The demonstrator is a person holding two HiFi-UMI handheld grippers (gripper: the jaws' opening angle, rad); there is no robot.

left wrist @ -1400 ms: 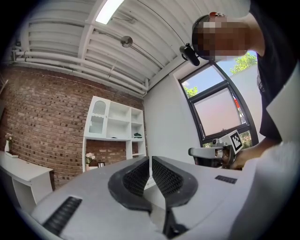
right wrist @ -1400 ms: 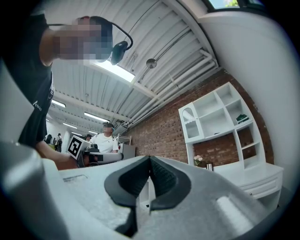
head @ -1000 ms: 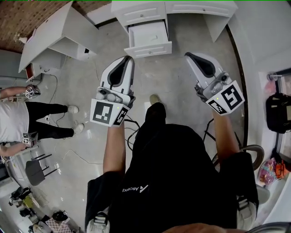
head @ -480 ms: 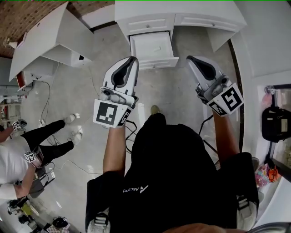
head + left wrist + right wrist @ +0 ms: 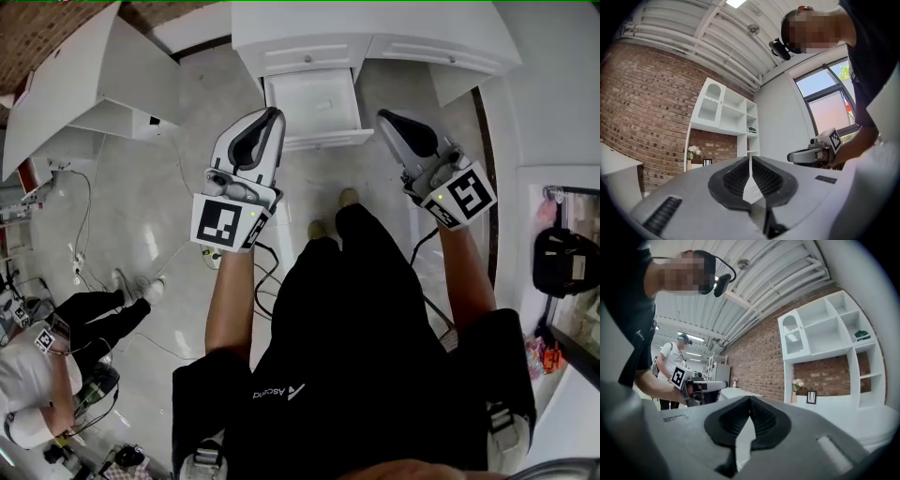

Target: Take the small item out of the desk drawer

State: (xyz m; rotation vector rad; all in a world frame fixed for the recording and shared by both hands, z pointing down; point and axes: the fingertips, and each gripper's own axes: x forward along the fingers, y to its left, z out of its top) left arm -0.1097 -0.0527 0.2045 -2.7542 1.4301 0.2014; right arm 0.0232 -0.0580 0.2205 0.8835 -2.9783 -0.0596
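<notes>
In the head view a white desk [image 5: 375,28] stands ahead with one drawer [image 5: 298,94] pulled open. A small pale item [image 5: 325,105] lies on the drawer's floor. My left gripper [image 5: 273,114] is held out just short of the drawer's front left corner, jaws shut with nothing in them. My right gripper [image 5: 384,116] hovers to the right of the drawer, also shut and empty. In the left gripper view the left gripper [image 5: 750,161] points up at the room, as does the right gripper [image 5: 750,401] in its own view.
A white shelf unit [image 5: 103,84] lies at the left. Another person [image 5: 42,366] crouches at the lower left. Cables [image 5: 272,267] trail on the floor by my feet. A black bag [image 5: 562,262] sits at the right. White wall shelves [image 5: 829,333] stand against brick.
I have stepped closer to the desk, so the open drawer is nearer both grippers. The other person has moved toward the lower left. Both grippers stay shut.
</notes>
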